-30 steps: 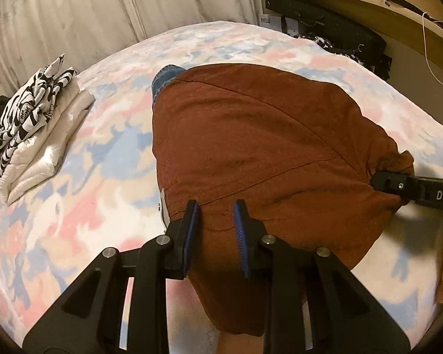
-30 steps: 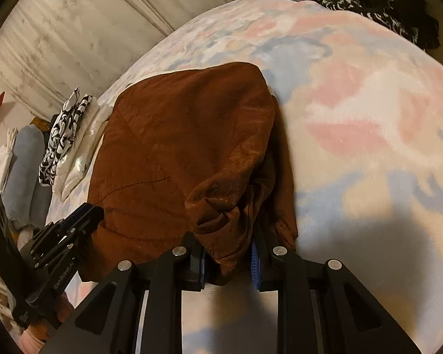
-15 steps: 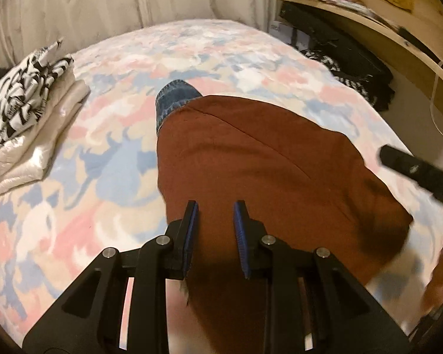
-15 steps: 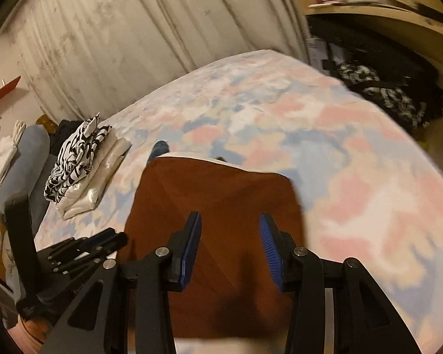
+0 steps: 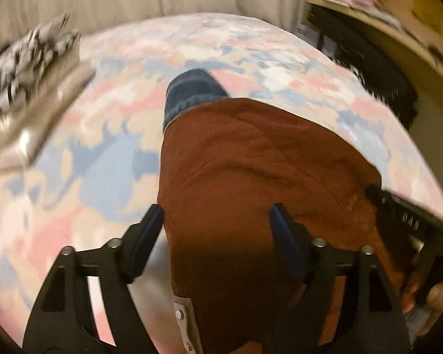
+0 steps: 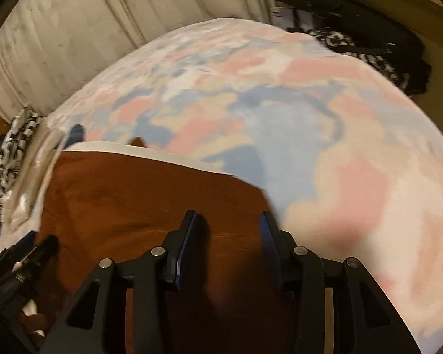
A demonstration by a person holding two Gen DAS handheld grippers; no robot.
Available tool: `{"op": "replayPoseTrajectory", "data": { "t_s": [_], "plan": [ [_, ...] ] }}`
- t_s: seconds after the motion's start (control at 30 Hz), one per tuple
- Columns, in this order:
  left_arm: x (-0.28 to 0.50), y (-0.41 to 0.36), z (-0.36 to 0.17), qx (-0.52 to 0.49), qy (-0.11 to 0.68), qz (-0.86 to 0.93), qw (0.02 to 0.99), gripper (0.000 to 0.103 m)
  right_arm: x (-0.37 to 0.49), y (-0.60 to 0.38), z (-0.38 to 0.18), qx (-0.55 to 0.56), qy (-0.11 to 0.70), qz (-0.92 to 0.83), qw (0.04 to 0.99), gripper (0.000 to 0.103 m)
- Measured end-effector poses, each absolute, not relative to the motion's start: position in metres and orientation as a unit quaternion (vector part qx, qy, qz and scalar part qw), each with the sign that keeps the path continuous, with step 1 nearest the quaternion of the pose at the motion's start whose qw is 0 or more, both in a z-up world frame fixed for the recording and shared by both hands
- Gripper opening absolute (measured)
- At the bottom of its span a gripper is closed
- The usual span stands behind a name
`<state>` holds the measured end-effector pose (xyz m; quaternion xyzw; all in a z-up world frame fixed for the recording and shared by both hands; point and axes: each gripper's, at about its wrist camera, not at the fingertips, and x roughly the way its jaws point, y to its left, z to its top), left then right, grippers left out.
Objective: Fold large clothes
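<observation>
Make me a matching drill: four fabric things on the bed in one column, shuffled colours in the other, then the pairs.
Things:
1. folded corduroy garment
2. denim piece peeking from under it
3. patterned cloth atop the side pile
4. fleecy bed cover

Colours:
A. black and white
B. pastel pink, blue and cream
C. rust brown
D. blue

Pairs: 1-C, 2-D, 3-A, 4-B

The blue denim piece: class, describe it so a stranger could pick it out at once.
Start at the bed with the pastel patchwork cover. In its middle lies a rust-brown garment. The blue denim piece pokes out from under that garment's far edge, the only dark blue cloth there.
</observation>
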<state>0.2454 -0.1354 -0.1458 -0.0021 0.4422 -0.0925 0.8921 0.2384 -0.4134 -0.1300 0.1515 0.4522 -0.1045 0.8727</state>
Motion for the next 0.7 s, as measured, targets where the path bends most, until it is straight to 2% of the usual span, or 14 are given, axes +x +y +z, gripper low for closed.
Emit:
{"op": "replayPoseTrajectory", "data": {
  "t_s": [0.03, 0.13, 0.33, 0.6, 0.7],
  "plan": [
    [0.247, -0.132, -0.147, -0.01, 0.443, -0.095, 0.891, 0.078, 0.236, -0.421, -0.133, 0.161, 0.455, -0.11, 0.869, 0.047],
    [0.245, -0.13, -0.148, -0.012, 0.435, -0.095, 0.896, 0.079, 0.235, -0.438, -0.141, 0.208, 0.455, -0.095, 0.861, 0.047],
    [0.241, -0.125, -0.147, -0.02, 0.429, -0.092, 0.898, 0.079, 0.232, -0.438, -0.132, 0.211, 0.451, -0.095, 0.862, 0.047],
    [0.215, -0.122, -0.125, -0.005, 0.454, -0.106, 0.885, 0.078, 0.198, -0.416, -0.069, 0.191, 0.431, -0.069, 0.879, 0.048],
    [0.193, -0.117, -0.113, -0.013, 0.459, -0.128, 0.879, 0.078, 0.178, -0.406, -0.042, 0.181, 0.416, -0.054, 0.889, 0.057]
  ]
}}
